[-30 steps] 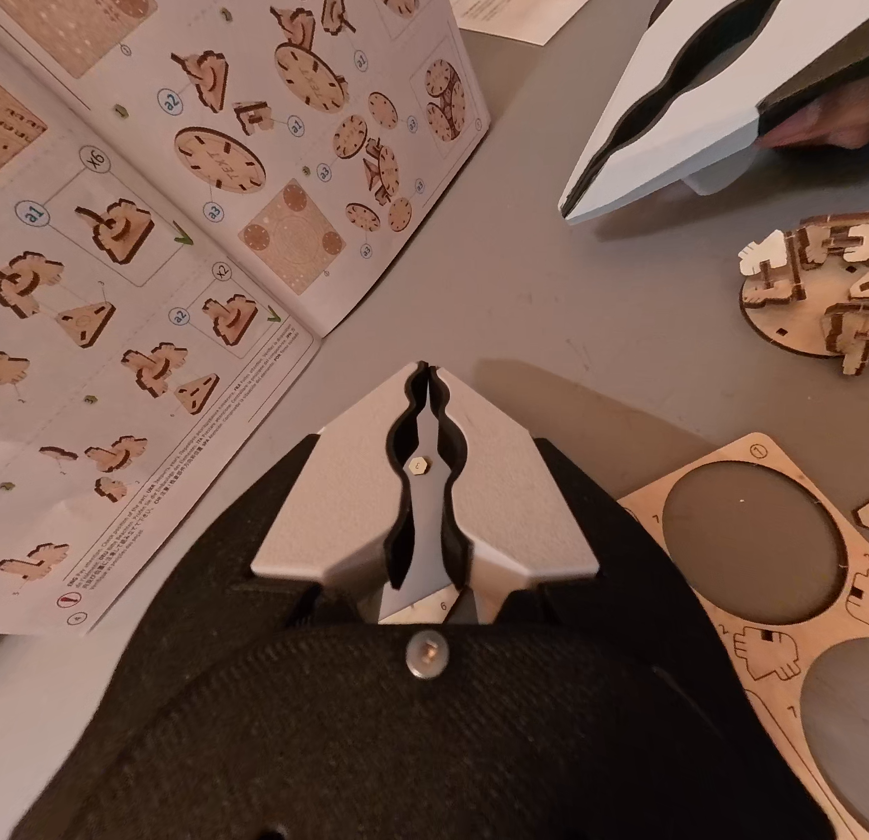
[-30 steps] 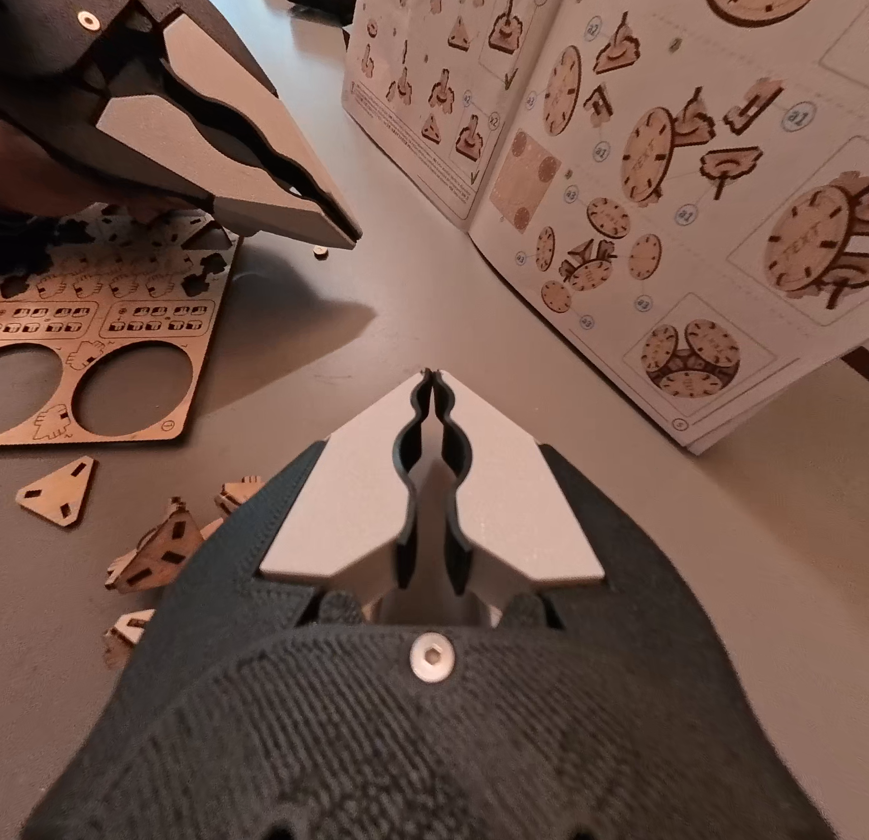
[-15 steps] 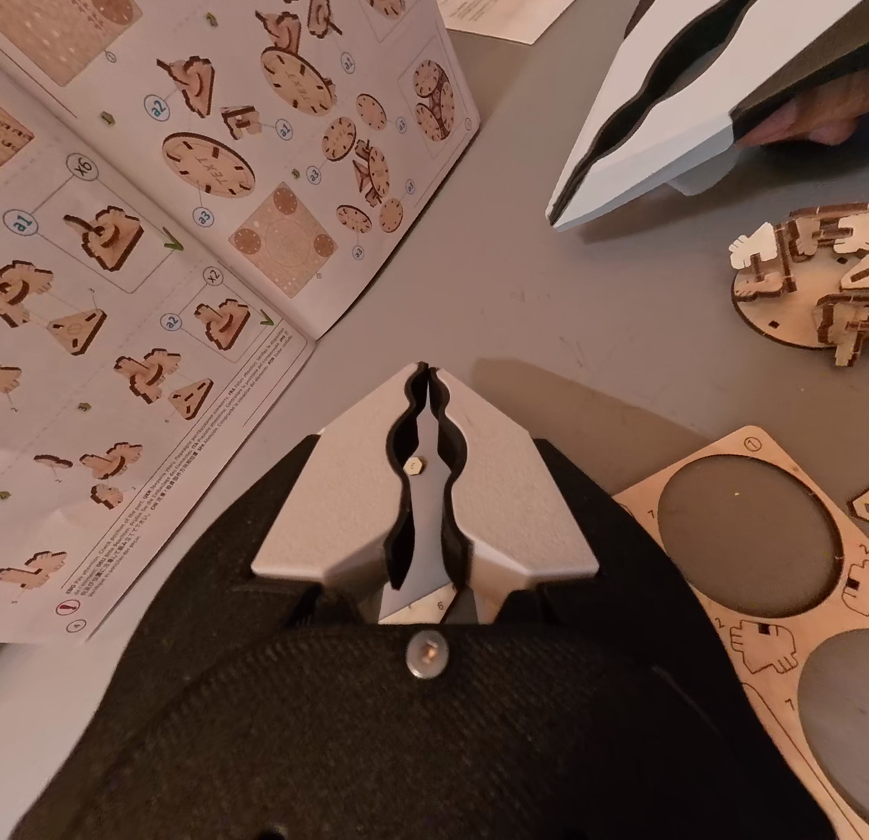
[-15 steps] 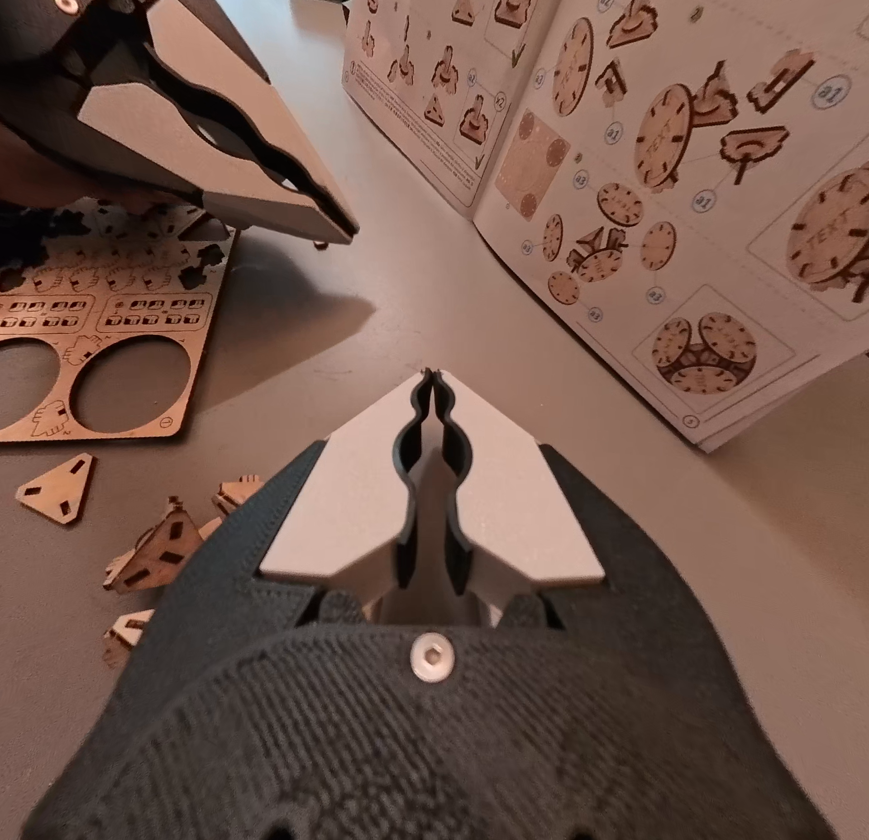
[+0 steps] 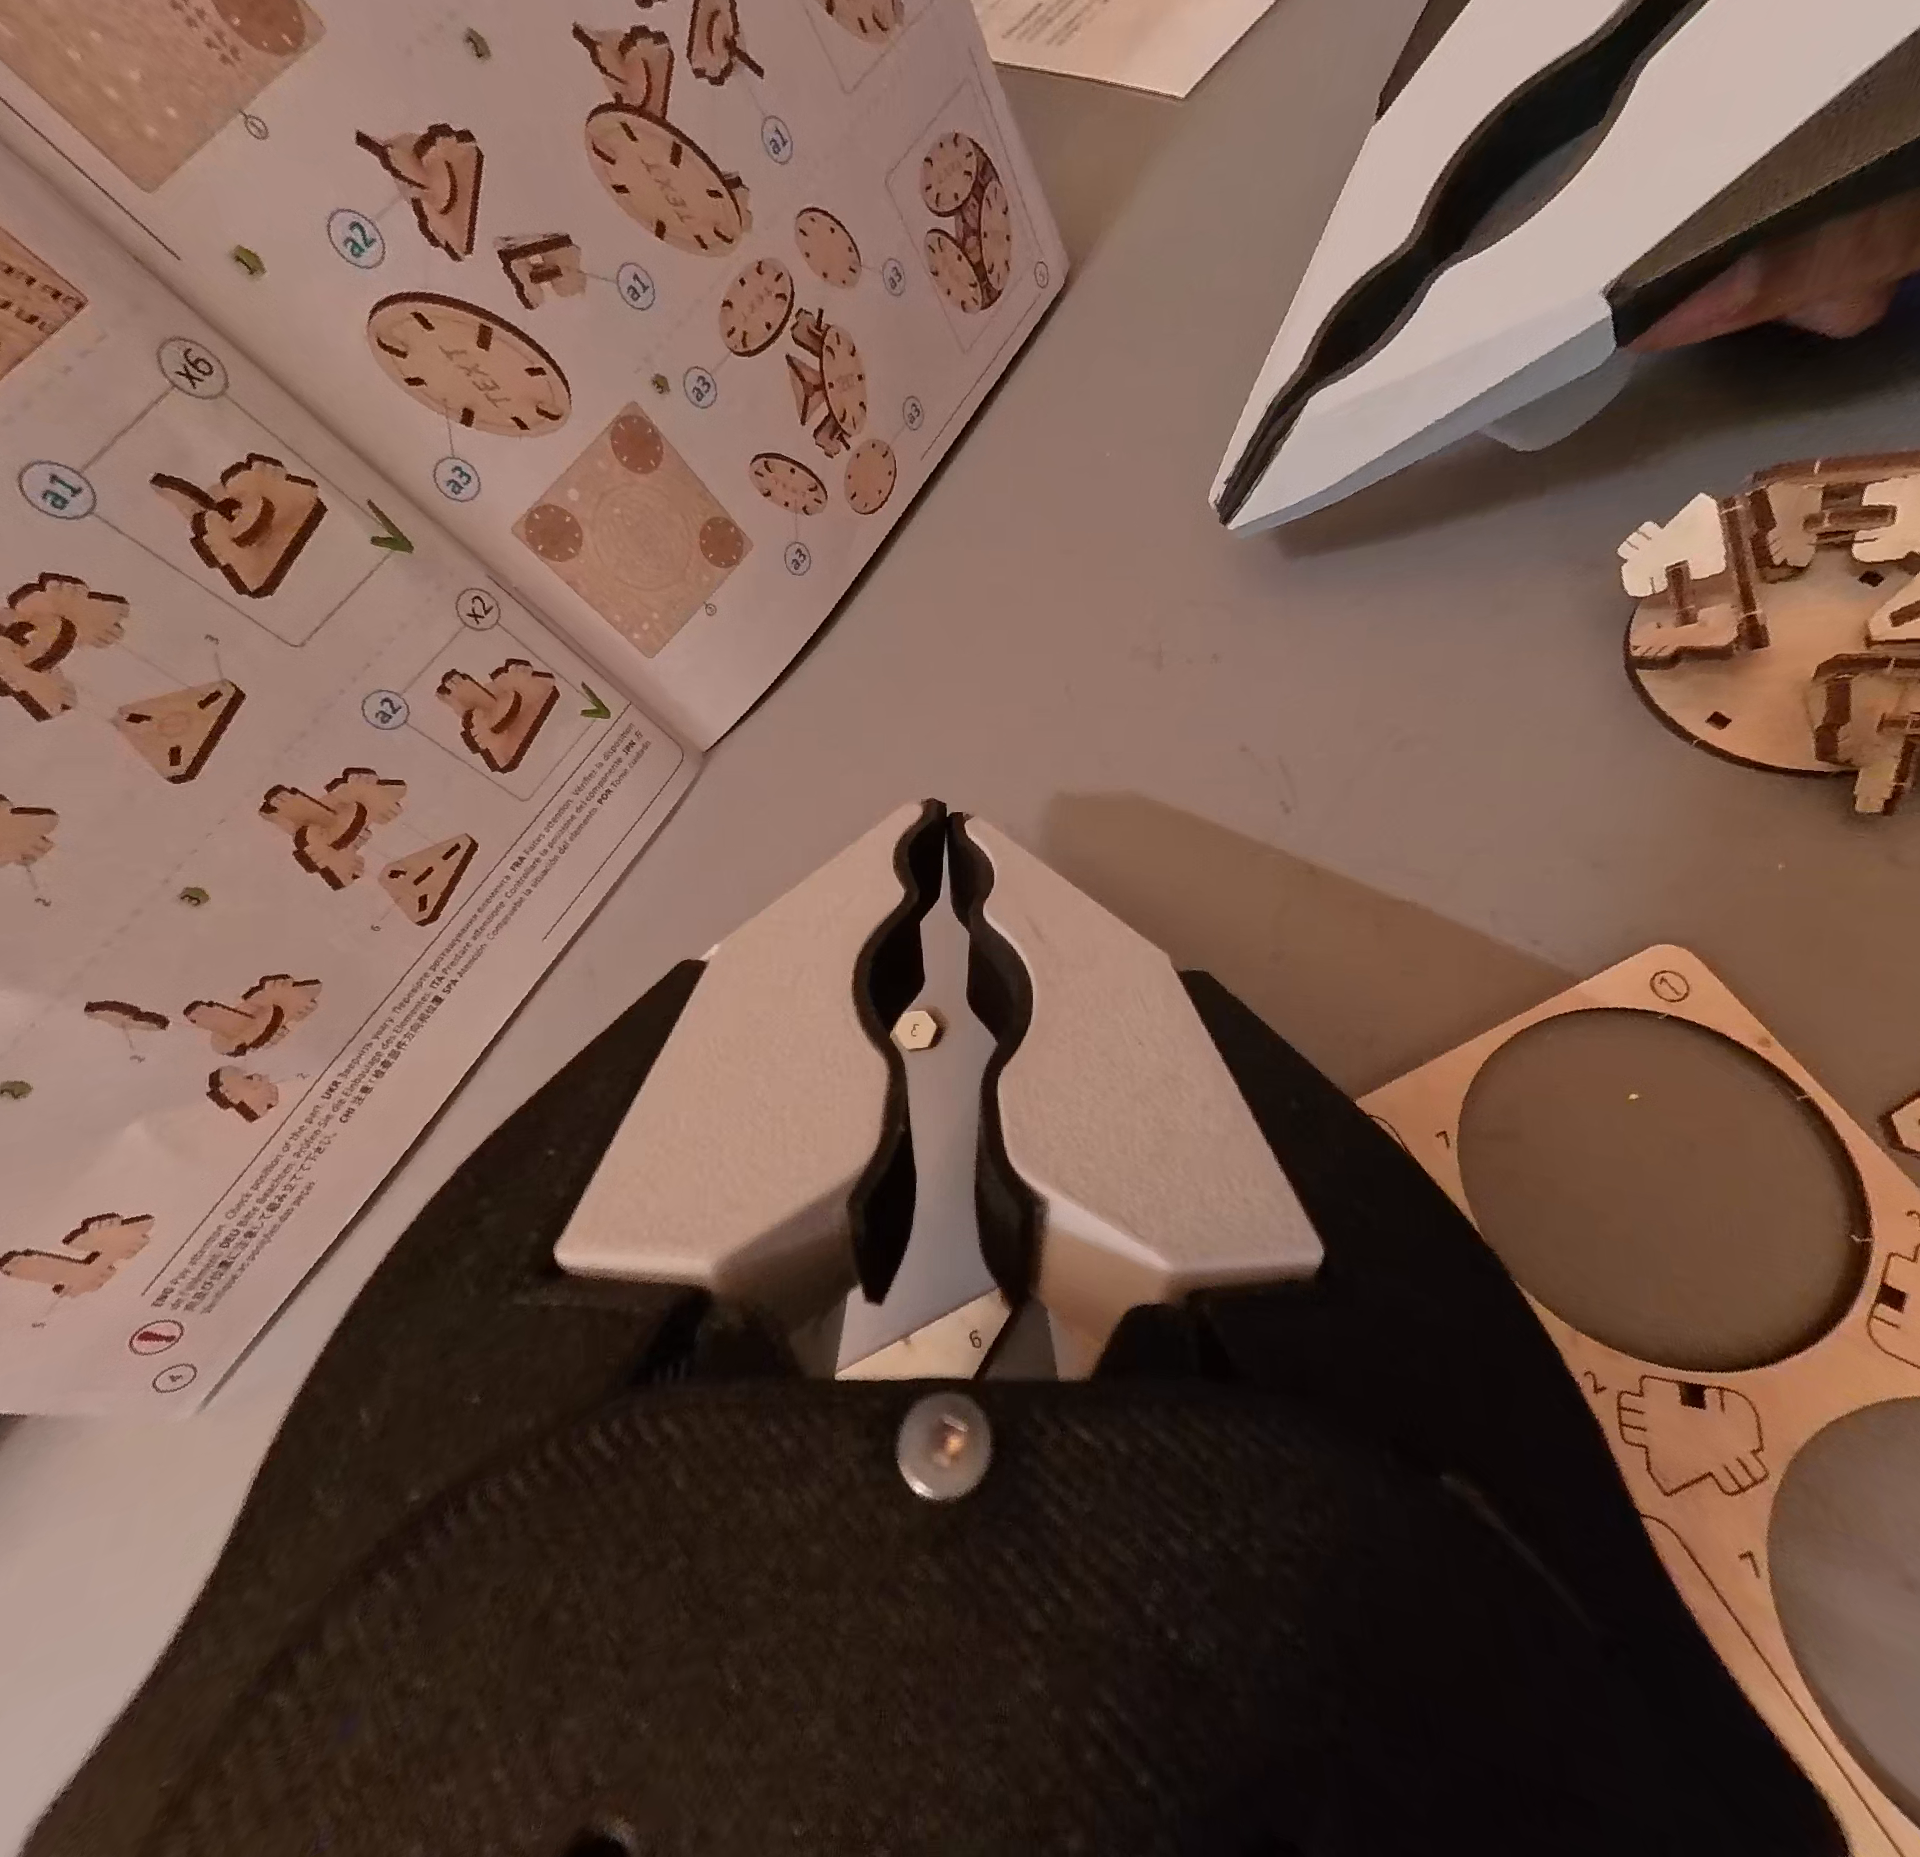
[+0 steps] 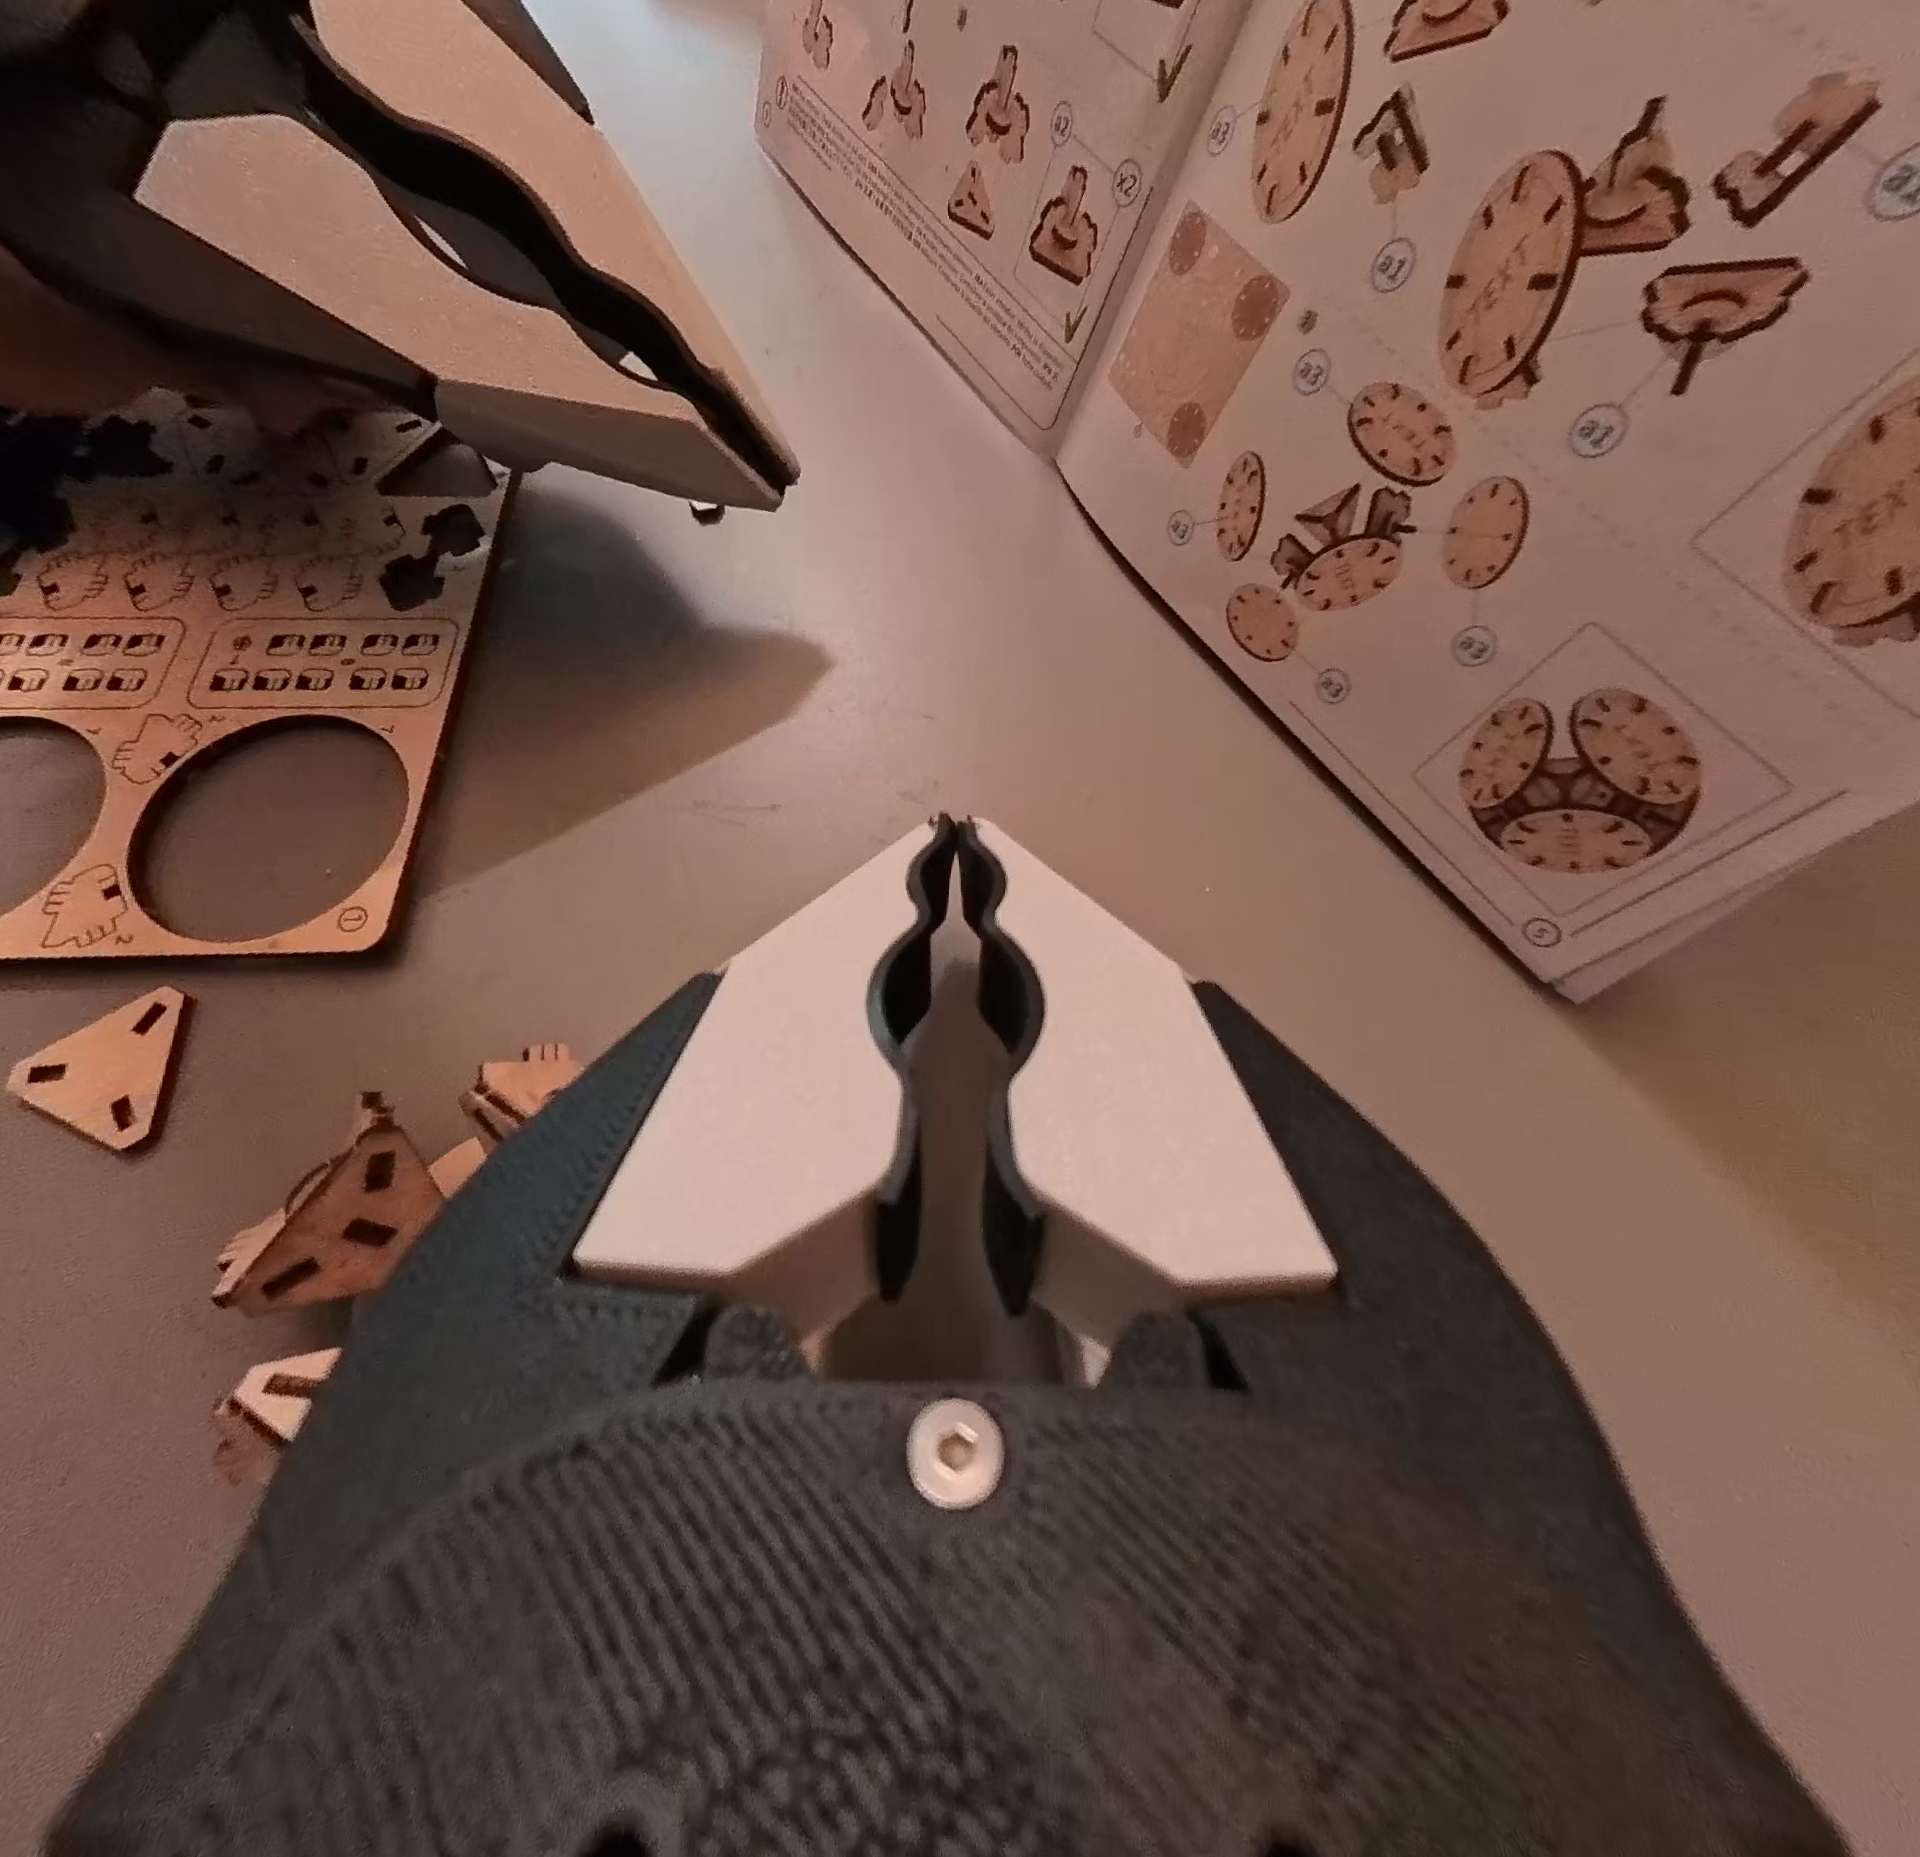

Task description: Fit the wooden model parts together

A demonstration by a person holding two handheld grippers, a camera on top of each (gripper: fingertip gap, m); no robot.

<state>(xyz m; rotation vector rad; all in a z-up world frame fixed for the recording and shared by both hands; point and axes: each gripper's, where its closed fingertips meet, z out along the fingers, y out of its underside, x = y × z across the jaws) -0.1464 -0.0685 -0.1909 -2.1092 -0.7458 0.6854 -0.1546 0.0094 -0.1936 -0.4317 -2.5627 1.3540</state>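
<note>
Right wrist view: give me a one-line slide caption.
Shut, empty right gripper over grey table, between open instruction booklet and punched plywood parts sheet; left gripper also shut.

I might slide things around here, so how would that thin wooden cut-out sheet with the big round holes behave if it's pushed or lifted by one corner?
The thin wooden cut-out sheet lies flat on the grey table, so a push would probably slide it rather than tip it. It looks light, with two large round holes. The narrow strips between cut-outs seem fragile; lifted by one corner, it might flex or snap.
</note>
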